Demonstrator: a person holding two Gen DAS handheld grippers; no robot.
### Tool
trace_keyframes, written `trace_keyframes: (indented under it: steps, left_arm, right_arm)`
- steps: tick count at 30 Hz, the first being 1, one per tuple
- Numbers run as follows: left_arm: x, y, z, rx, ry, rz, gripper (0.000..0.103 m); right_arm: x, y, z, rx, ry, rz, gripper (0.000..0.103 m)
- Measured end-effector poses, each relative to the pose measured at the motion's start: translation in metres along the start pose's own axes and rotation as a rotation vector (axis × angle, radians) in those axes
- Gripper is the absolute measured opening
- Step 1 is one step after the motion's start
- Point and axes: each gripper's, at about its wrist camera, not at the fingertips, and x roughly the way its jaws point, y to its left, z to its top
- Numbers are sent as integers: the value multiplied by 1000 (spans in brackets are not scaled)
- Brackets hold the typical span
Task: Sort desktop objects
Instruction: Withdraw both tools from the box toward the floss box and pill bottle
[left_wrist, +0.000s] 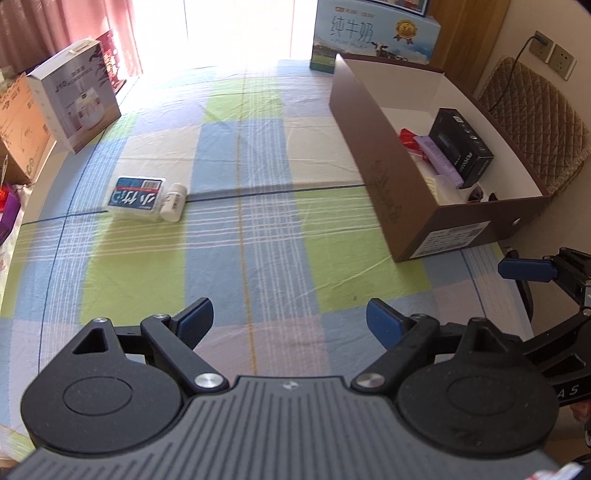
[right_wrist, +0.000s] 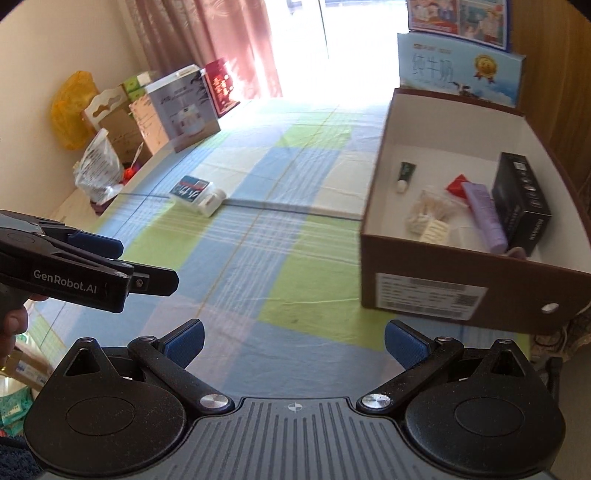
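Left of the brown box (left_wrist: 384, 177), well apart from it, the blue packet (left_wrist: 137, 197) lies flat on the desk (left_wrist: 266, 236) with the white bottle (left_wrist: 174, 202) touching its box-side edge, long axis pointing away from you. Your left tongs (left_wrist: 290, 321) are nearer, released and empty; your right tongs (right_wrist: 293, 341), also released, sit just before the box.
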Motion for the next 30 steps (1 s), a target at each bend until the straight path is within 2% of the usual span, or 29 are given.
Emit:
trace_keyframes:
  steps: [14,30]
  left_arm:
    - [1,58,-10,-54,35,45,88]
    - [11,133,-12,-107,64,78,88]
  right_arm:
    - [38,45,13,-27,45,35,101]
    - [97,99,37,-42,92,36,101]
